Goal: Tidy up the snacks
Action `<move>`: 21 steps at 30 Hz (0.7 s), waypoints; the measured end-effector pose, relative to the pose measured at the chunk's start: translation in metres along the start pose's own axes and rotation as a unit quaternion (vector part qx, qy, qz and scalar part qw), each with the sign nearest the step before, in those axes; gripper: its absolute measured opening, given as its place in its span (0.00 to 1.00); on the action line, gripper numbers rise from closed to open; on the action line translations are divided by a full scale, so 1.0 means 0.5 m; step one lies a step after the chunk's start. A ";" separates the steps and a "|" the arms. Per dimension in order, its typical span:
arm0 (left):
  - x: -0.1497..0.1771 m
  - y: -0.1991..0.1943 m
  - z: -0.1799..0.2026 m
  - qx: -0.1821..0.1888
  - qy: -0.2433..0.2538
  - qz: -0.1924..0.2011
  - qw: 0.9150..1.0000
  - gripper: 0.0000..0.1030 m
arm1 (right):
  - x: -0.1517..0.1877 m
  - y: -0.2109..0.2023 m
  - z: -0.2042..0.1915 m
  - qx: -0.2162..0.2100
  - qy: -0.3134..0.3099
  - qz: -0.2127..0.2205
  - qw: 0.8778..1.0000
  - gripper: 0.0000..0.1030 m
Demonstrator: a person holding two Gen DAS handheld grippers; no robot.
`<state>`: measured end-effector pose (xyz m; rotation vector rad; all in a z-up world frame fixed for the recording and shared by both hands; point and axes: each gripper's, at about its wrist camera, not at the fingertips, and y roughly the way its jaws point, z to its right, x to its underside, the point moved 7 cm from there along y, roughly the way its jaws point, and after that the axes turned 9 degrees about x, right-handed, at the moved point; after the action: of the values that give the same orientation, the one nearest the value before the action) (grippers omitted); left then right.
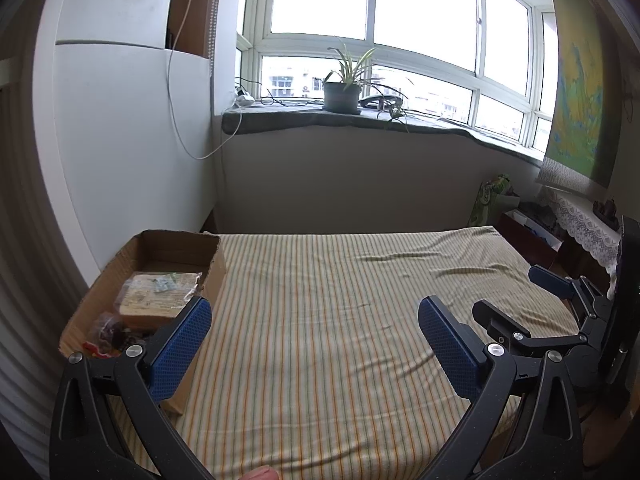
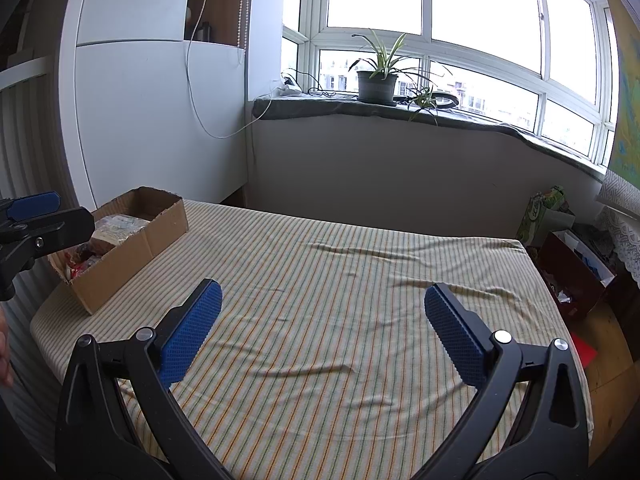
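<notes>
A brown cardboard box [image 1: 140, 254] stands at the left edge of the striped tablecloth [image 1: 320, 300]; it also shows in the right wrist view [image 2: 132, 252]. Inside lie a clear-wrapped tan snack pack [image 1: 160, 296] and darker and red snack packets [image 1: 108, 334]. My left gripper [image 1: 314, 332] is open and empty, its left finger beside the box's near right wall. My right gripper [image 2: 322, 316] is open and empty above the cloth, right of the box. The right gripper shows at the right edge of the left wrist view [image 1: 516, 292].
A white cabinet [image 1: 132, 140] stands behind the box. A window sill with a potted plant [image 1: 342, 92] runs along the back wall. Bags and a red box [image 2: 572, 268] sit on the floor past the table's right edge.
</notes>
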<state>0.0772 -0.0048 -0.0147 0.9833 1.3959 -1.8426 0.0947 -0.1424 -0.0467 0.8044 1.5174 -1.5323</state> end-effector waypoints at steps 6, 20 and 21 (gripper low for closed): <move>0.005 0.004 -0.005 0.017 -0.021 -0.003 1.000 1.00 | 0.006 0.002 -0.003 -0.001 -0.001 -0.002 1.000 1.00; 0.018 0.011 -0.007 -0.019 -0.014 -0.012 1.000 1.00 | 0.019 0.007 -0.003 -0.003 -0.002 -0.006 1.000 1.00; 0.020 0.011 -0.007 -0.018 -0.016 -0.012 1.000 1.00 | 0.021 0.007 -0.004 -0.003 -0.002 -0.006 1.000 1.00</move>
<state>0.0772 -0.0030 -0.0263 0.9184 1.4216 -1.8369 0.0928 -0.1414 -0.0576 0.7890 1.5254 -1.5381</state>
